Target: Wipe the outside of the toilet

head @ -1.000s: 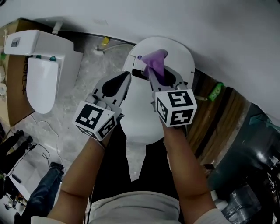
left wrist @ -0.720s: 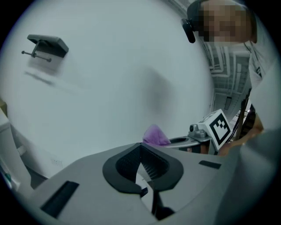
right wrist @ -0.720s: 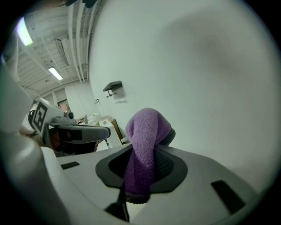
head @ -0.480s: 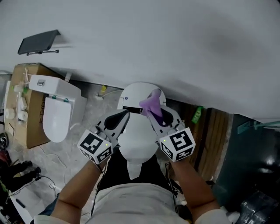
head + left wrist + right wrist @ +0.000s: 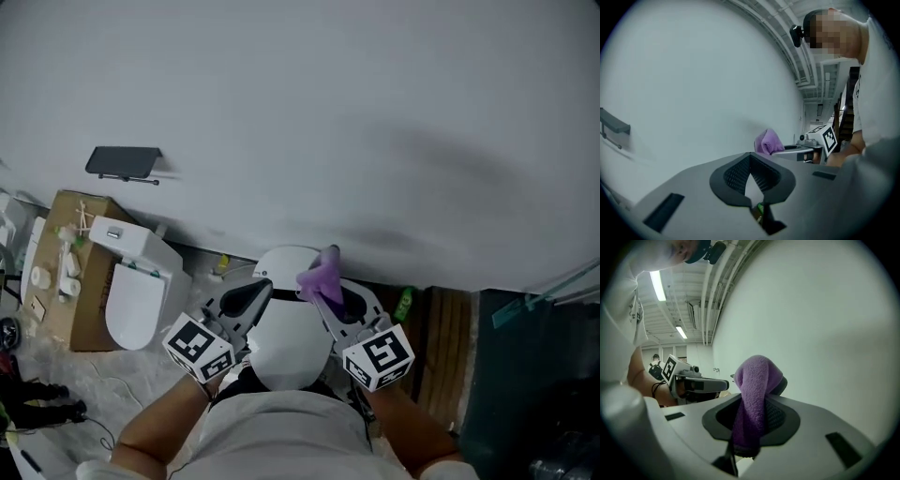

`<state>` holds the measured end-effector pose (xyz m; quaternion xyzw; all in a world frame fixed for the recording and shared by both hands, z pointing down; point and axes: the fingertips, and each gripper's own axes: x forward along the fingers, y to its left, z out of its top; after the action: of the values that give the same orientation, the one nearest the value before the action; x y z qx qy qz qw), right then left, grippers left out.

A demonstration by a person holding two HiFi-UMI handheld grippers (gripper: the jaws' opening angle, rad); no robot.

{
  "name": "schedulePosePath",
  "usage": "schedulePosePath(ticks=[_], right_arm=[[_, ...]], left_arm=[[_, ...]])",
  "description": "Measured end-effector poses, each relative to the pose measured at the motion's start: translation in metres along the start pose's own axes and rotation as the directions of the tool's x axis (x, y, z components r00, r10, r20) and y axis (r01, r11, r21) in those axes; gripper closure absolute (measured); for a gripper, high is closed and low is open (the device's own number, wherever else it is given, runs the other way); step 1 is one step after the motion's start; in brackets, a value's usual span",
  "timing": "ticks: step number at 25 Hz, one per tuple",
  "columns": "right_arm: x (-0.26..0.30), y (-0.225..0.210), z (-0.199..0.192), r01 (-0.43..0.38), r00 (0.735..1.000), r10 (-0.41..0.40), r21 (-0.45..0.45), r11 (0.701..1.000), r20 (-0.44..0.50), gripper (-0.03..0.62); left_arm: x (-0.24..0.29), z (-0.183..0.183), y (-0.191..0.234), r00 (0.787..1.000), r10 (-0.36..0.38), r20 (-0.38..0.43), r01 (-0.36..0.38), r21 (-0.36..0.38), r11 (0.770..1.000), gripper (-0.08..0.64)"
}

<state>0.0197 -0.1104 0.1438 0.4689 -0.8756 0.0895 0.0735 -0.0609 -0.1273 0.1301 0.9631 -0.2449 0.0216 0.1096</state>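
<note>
The white toilet [image 5: 289,337] stands below me against the wall, its lid down. My right gripper [image 5: 333,286] is above the toilet's back right, shut on a purple cloth [image 5: 319,275] that sticks out past its tips. In the right gripper view the cloth [image 5: 753,401] hangs folded between the jaws of my right gripper [image 5: 759,380], and the pale wall lies beyond. My left gripper [image 5: 270,284] hovers over the toilet's back left, shut with nothing in it. The left gripper view has my left gripper [image 5: 750,155] pointing at the bare wall, with the cloth [image 5: 768,141] off to its right.
A second white toilet [image 5: 131,292] stands to the left beside a cardboard box [image 5: 58,281] with small items. A black shelf [image 5: 124,160] hangs on the wall. A green bottle [image 5: 405,303] and wooden slats [image 5: 448,347] lie to the right.
The head view has tilted up, so the wall fills most of it and the toilet sits low. Both grippers stay over the toilet's back, the cloth still clamped in the right one.
</note>
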Motion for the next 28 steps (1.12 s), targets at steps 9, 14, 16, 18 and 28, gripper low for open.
schedulePosePath(ticks=[9,14,16,18,28], right_arm=[[-0.023,0.005,0.054,-0.03,0.993,0.032,-0.025,0.999,0.112,0.5],[-0.038,0.005,0.051,-0.115,0.988,0.119,-0.05,0.992,0.095,0.5],[-0.045,0.003,0.051,-0.159,0.983,0.165,-0.072,0.985,0.083,0.5],[-0.051,0.005,0.051,-0.197,0.976,0.205,-0.096,0.976,0.078,0.5],[-0.088,0.055,0.034,-0.219,0.972,0.227,-0.112,0.969,0.066,0.5]], left_arm=[[0.002,0.038,-0.038,0.999,-0.02,0.033,0.017,0.071,0.997,0.555],[0.0,0.044,-0.061,0.996,0.066,0.054,-0.07,0.077,0.995,0.555],[0.0,0.045,-0.073,0.993,0.101,0.066,-0.106,0.08,0.991,0.555],[-0.002,0.045,-0.086,0.99,0.126,0.07,-0.133,0.098,0.986,0.555],[-0.054,0.029,-0.132,0.982,0.161,0.102,-0.173,0.116,0.978,0.555]])
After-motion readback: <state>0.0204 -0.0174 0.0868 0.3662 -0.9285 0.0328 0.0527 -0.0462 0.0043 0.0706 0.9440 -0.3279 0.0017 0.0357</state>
